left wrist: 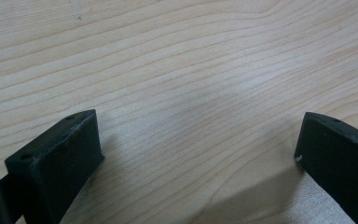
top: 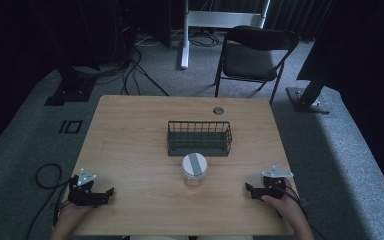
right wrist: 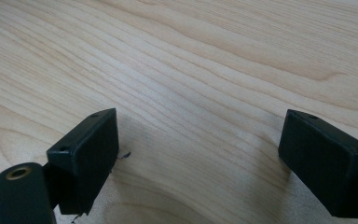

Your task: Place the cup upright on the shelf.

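A clear jar with a white lid (top: pixel 194 169) stands upright near the middle of the wooden table (top: pixel 130 130), just in front of a dark wire basket (top: pixel 199 138). My left gripper (top: pixel 111 192) rests near the front left corner, held by a hand, its jaws wide apart over bare wood (left wrist: pixel 198 140). At the front right, my right gripper (top: pixel 247 189) is open too, nothing between its fingers (right wrist: pixel 200 140). Both point inward toward the jar, each well apart from it.
A small round grommet (top: pixel 218 110) sits in the table's far edge. Behind the table stands a black folding chair (top: pixel 254 55). Cables (top: pixel 47 175) trail on the carpet at the left, and dark stand bases (top: pixel 307 97) flank the table.
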### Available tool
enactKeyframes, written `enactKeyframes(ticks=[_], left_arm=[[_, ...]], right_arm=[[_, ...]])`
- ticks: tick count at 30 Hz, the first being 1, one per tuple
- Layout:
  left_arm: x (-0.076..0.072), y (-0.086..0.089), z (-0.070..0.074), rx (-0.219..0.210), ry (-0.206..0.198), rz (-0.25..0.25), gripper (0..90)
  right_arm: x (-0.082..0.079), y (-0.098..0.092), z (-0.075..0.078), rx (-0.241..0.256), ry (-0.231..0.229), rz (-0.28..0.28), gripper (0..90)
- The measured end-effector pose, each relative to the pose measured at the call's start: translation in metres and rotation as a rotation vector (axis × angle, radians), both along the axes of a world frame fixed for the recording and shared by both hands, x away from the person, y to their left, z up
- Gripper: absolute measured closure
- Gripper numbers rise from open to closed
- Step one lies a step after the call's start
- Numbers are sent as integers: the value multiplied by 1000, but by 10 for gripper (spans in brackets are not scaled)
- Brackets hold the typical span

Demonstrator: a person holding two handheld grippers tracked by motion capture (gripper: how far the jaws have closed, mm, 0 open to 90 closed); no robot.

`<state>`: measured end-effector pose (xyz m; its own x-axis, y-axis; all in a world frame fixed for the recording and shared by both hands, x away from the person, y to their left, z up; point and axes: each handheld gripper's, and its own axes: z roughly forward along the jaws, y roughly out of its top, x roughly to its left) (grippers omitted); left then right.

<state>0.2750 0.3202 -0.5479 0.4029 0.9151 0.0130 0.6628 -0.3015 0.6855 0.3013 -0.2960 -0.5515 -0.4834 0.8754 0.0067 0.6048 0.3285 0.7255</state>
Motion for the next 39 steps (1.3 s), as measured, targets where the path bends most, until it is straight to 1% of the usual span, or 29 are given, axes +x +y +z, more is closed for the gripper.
enactKeyframes(ticks=[5,22,30,39], left_arm=[[0,0,0,0,1,-7,5],[0,0,0,0,1,-6,5],[0,0,0,0,1,-6,5],[0,0,0,0,1,-7,5]], right_arm=[[0,0,0,0,0,0,118],[0,0,0,0,0,0,117],[0,1,0,0,-3,13,121],[2,13,1,5,-9,54,132]])
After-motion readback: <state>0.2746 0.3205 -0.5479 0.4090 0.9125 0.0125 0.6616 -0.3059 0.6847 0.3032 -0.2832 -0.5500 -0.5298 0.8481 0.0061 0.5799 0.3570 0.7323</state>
